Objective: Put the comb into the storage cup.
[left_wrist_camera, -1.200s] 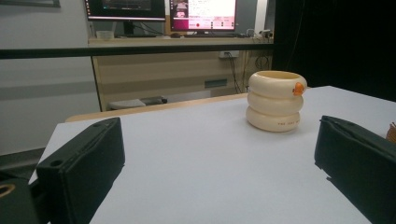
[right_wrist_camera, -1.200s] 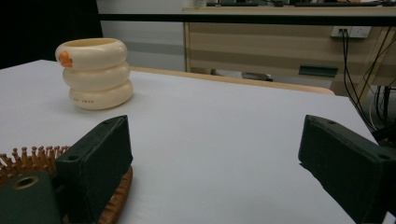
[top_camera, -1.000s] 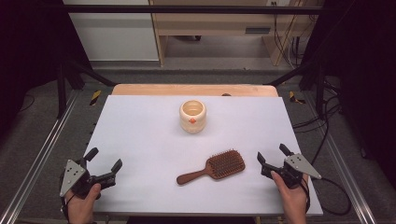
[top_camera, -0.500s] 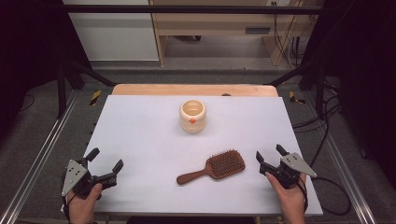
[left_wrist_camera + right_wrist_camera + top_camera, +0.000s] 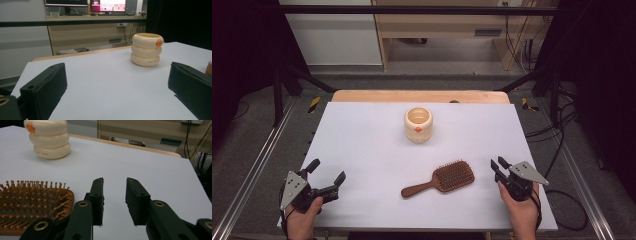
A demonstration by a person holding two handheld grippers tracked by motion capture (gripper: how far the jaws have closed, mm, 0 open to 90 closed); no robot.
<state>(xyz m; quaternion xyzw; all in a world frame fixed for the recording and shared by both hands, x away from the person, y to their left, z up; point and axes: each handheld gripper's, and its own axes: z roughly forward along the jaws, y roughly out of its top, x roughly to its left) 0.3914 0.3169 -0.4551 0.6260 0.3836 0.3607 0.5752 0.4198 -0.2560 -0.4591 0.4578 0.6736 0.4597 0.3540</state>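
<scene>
Beside hairbrush [image 5: 446,178], right hand-held gripper [image 5: 499,165] narrowly parted, empty, jaws just closing; left hand-held gripper [image 5: 326,171] released.

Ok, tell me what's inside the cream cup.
From the high view the cream cup looks empty: just its pale inner wall shows. Its rim hides the bottom, and both gripper views see only its outside.

White counter [image 5: 362,150] with a wooden edge along the far side. Cream ringed cup [image 5: 418,124] upright near the far middle. Wooden paddle hairbrush [image 5: 439,178] lying bristles up nearer the front, right of centre, well apart from the cup.
</scene>
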